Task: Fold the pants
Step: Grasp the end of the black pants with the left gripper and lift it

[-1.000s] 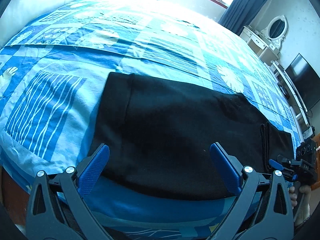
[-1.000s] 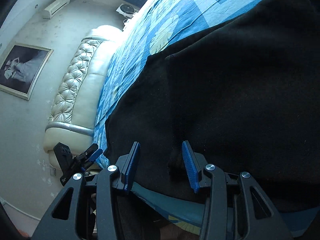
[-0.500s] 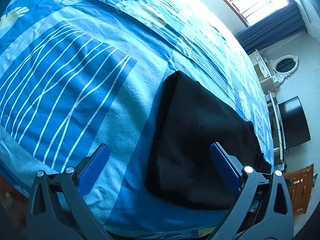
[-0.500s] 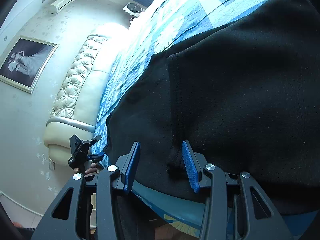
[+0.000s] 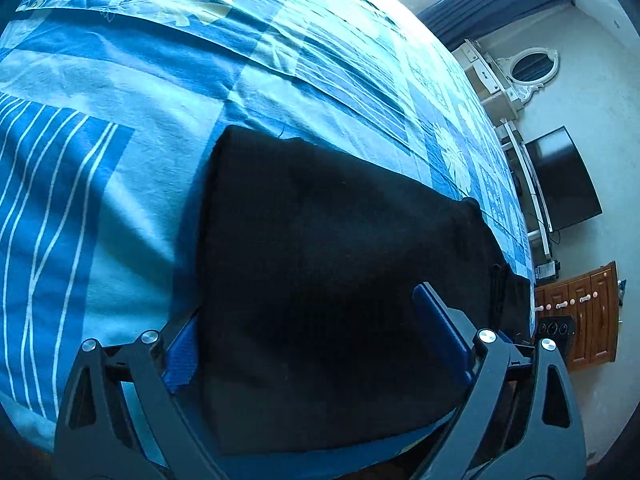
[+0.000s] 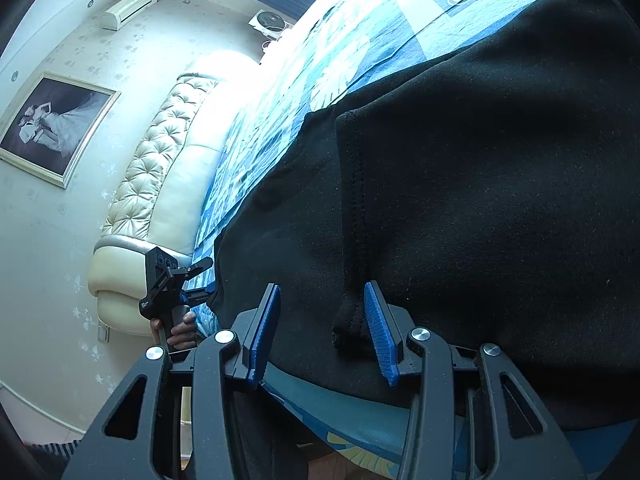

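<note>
Straddling near hem of black pants [image 5: 328, 280]: left gripper [image 5: 308, 336] spread wide at one end. Right gripper [image 6: 320, 328] part-spread round seam at other end, not yet pinching. Long axis running gripper to gripper along bed [image 5: 120, 184] edge.

Matt black knit pants [image 5: 328, 264] lie on smooth blue cotton-like bedspread [image 5: 132, 184]; headboard [image 6: 160, 168] glossy tufted leather.

Blue patterned bedspread [image 5: 280, 60]; tufted cream headboard [image 6: 160, 168]; framed picture [image 6: 52, 128]; dark television [image 5: 564, 184]; oval mirror [image 5: 534, 66]
</note>
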Action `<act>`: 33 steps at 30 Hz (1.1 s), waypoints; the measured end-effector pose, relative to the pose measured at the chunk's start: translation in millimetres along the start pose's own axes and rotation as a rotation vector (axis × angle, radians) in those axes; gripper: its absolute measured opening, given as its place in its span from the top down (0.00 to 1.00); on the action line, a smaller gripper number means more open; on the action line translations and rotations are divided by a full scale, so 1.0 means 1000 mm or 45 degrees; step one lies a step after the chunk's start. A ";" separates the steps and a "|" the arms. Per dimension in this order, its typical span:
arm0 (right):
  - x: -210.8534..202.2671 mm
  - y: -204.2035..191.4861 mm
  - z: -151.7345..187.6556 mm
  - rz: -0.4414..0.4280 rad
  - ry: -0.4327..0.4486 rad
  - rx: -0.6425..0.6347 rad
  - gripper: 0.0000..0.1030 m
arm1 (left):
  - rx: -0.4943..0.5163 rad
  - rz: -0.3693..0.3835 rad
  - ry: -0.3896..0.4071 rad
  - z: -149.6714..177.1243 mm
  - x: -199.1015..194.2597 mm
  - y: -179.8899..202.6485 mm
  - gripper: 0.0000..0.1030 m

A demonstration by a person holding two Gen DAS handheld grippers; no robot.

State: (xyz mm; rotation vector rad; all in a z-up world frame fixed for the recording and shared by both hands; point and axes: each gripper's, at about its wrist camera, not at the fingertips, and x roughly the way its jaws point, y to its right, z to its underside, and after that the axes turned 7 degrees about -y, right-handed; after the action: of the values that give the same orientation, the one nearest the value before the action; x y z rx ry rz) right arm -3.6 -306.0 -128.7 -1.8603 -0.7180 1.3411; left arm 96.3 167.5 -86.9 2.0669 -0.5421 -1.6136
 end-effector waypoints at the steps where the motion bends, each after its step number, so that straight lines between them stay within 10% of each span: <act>1: 0.000 0.000 0.001 0.001 0.002 -0.001 0.57 | -0.013 0.015 0.005 -0.002 0.002 0.000 0.27; 4: -0.001 0.000 0.002 -0.003 0.007 -0.003 0.57 | -0.084 0.088 -0.015 -0.005 0.005 -0.010 0.62; 7: -0.002 0.000 0.003 -0.004 0.016 -0.006 0.57 | -0.121 0.129 -0.031 -0.004 0.004 -0.013 0.72; 22: -0.047 -0.024 -0.003 0.137 0.158 -0.042 0.39 | 0.157 0.139 0.046 -0.016 -0.053 0.148 0.78; 33: -0.127 0.016 -0.016 0.167 0.448 0.138 0.39 | 0.535 -0.113 -0.013 0.019 0.025 0.320 0.79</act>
State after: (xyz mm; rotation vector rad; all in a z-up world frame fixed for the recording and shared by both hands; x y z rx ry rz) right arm -26.1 -417.7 -68.2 -2.0119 -0.3404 1.0658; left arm 75.0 -110.4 74.4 2.4114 -0.8666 -1.6717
